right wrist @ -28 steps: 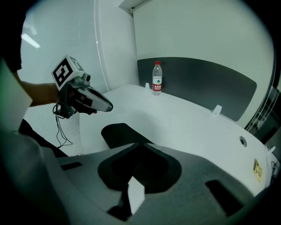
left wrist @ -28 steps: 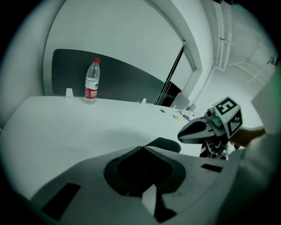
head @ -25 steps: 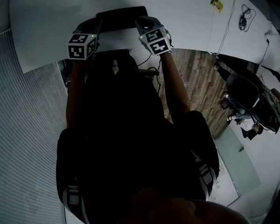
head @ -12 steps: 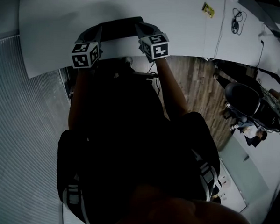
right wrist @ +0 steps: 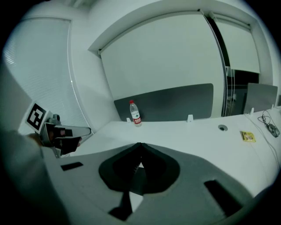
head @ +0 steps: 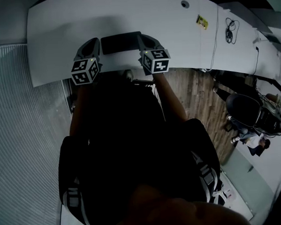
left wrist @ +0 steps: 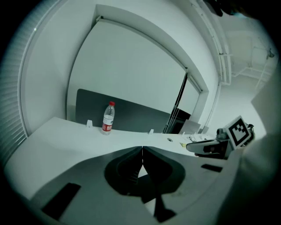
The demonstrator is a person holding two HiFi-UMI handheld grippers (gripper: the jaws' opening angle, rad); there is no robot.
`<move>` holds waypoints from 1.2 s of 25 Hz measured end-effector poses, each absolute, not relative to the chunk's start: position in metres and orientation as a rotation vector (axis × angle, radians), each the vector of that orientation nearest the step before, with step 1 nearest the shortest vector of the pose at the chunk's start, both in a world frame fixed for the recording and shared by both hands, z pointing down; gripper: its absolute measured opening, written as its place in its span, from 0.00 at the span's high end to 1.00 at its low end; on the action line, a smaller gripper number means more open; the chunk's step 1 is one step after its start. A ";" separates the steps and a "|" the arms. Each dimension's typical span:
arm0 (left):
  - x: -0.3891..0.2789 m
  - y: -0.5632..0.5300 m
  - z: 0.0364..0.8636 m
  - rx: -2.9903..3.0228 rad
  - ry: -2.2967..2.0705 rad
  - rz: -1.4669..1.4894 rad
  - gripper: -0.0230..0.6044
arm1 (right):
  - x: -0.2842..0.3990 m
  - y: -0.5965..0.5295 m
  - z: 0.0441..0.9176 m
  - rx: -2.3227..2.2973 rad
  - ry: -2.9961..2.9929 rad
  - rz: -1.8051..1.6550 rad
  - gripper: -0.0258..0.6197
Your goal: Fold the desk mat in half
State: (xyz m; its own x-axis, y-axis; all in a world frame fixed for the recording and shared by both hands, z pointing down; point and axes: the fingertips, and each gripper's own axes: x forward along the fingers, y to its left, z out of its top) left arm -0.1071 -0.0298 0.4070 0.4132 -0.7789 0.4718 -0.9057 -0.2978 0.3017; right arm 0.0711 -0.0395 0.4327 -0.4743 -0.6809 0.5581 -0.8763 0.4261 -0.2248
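Note:
The dark desk mat (head: 121, 42) lies on the white desk (head: 52, 39), seen in the head view as a short dark band between my two grippers. The left gripper (head: 93, 41) is shut on the mat's near left corner and the right gripper (head: 145, 37) on its near right corner, both held above the desk. In the left gripper view the jaws (left wrist: 142, 148) meet, with a dark strip of mat (left wrist: 151, 200) below them. The right gripper view shows the same: closed jaws (right wrist: 140, 144) over dark mat (right wrist: 137, 181). The mat's far part is hidden.
A water bottle (left wrist: 108, 117) stands at the desk's far edge before a dark partition panel (left wrist: 136, 116). A yellow tag (head: 202, 22), a cable hole (head: 185, 4) and a coiled cable (head: 230, 25) lie to the right. An office chair (head: 246, 109) stands on the wood floor.
Both grippers have come up off the desk with the mat's near edge between them. The right gripper's marker cube has rolled. The head view has tilted, showing more desk.

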 end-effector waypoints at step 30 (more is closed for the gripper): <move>-0.096 -0.013 0.318 2.319 -1.656 0.045 0.95 | 0.067 -0.004 0.349 1.447 -2.449 0.569 0.96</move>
